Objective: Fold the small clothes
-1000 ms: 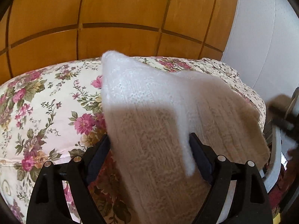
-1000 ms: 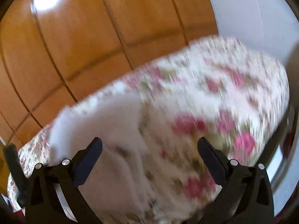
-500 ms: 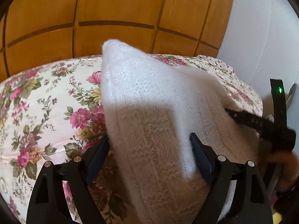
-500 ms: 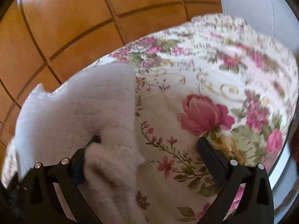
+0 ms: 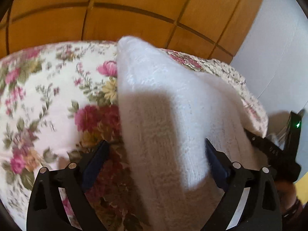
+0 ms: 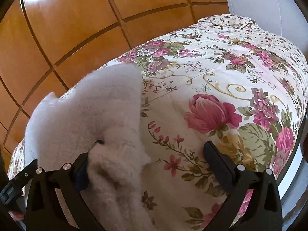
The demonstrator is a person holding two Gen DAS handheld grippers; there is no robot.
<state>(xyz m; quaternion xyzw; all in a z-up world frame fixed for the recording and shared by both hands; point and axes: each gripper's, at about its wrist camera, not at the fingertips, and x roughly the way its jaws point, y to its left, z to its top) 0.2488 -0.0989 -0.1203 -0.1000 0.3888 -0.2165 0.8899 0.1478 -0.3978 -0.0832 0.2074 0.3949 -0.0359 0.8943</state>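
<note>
Now the left gripper (image 5: 156, 158) jaws are opening wider (white knit garment (image 5: 167, 119) between).

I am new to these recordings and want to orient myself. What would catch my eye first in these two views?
First, the fluffy white knit garment lying on the floral bedspread; it fills the middle of the left wrist view and the left side of the right wrist view. Behind the bed stands a glossy orange wooden panelled wall. The left gripper straddles the garment with its jaws opening.
</note>
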